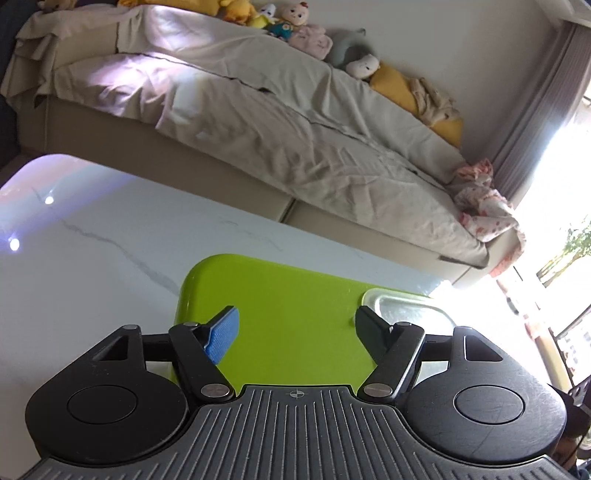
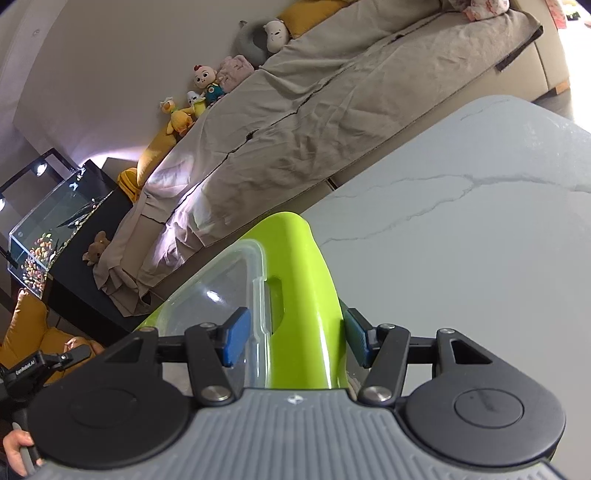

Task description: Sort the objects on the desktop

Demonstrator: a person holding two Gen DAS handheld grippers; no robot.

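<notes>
Right wrist: right gripper (image 2: 295, 338) angled down, pads straddling green tray (image 2: 303, 295) rim w/o touching, left gripper (image 1: 295, 332) released.

Sofa (image 1: 258, 122), long, draped in a creased beige sheet (image 2: 332, 92), spanning ten to three o'clock in the left wrist view. Row of plush toys (image 1: 288, 22) along its back at twelve o'clock, a yellow cushion (image 1: 397, 86) at one. Grey curtain (image 1: 535, 110) by a bright window at two o'clock. Glass fish tank (image 2: 48, 236) on a dark cabinet (image 2: 85, 295), nine o'clock in the right wrist view, a small brown plush (image 2: 96, 251) beside it.
</notes>
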